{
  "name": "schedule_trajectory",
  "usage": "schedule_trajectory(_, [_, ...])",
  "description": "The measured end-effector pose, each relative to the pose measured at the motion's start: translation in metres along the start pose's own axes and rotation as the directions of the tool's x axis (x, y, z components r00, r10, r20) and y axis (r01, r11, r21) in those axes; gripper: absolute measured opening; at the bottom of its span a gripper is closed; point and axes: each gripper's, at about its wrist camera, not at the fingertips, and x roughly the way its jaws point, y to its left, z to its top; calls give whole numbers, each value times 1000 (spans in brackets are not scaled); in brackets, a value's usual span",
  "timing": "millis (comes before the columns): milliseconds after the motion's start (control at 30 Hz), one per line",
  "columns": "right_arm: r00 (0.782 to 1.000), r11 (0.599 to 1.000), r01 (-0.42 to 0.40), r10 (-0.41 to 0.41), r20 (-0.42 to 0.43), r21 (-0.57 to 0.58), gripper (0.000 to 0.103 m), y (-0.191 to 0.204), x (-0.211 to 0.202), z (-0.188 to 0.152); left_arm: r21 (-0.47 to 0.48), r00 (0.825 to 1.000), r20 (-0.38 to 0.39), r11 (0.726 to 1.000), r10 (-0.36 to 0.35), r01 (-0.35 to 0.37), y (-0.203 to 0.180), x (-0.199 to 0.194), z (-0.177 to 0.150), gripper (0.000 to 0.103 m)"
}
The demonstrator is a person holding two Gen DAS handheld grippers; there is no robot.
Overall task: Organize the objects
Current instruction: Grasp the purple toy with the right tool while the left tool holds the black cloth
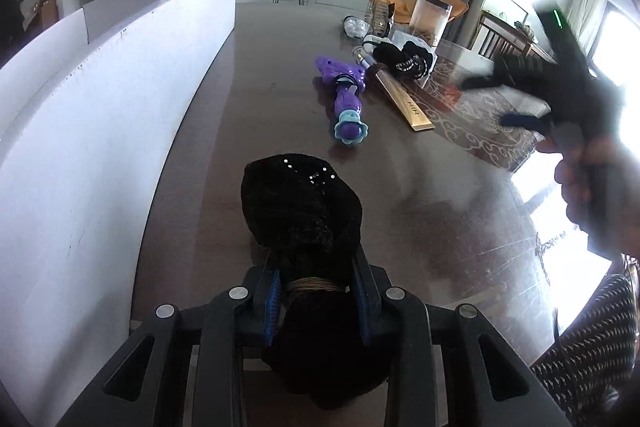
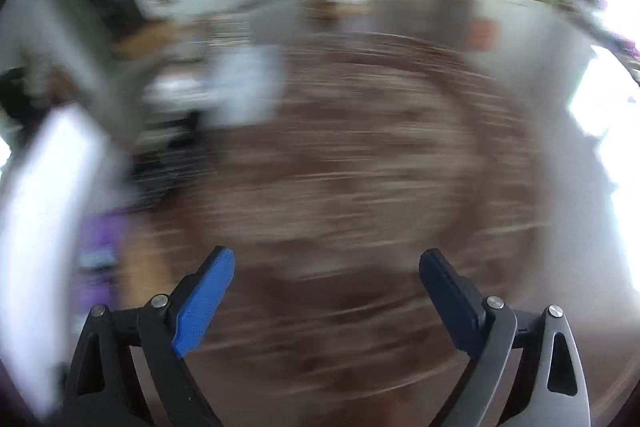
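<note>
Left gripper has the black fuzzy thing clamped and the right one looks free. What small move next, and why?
Probably carry the black fuzzy item forward toward the similar black pieces at the table's far end. The left gripper is shut on its tied middle, and grouping like with like suits organizing. The right gripper is open, holding nothing; its view is too blurred to aim from.

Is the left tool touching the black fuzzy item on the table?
Touching. The left wrist view shows the left tool with both blue pads pressed against the black fuzzy item, pinching it at its banded middle.
</note>
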Motion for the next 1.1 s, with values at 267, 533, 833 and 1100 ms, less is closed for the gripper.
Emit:
schedule_trajectory(267, [934,950,-239,169,-314,-199,60,166,54,-21,-9,1000,3,1000,-2,2,3,-4,-6,29])
schedule_trajectory(533, [969,923,-149,64,-239,-355,23,173,51,-37,37,1000,0,999,-5,5,-5,-4,-9,30])
schedule_trajectory(833, [995,975,-35,14,-97,-220,23,8,-32,-116,121,991,-49,984,-123,128,-66,20,11,31])
schedule_trajectory(1100, [994,991,-1,-14,-112,-134,50,-59,-45,-102,170,992,-108,982,-66,84,-78,34,37,48])
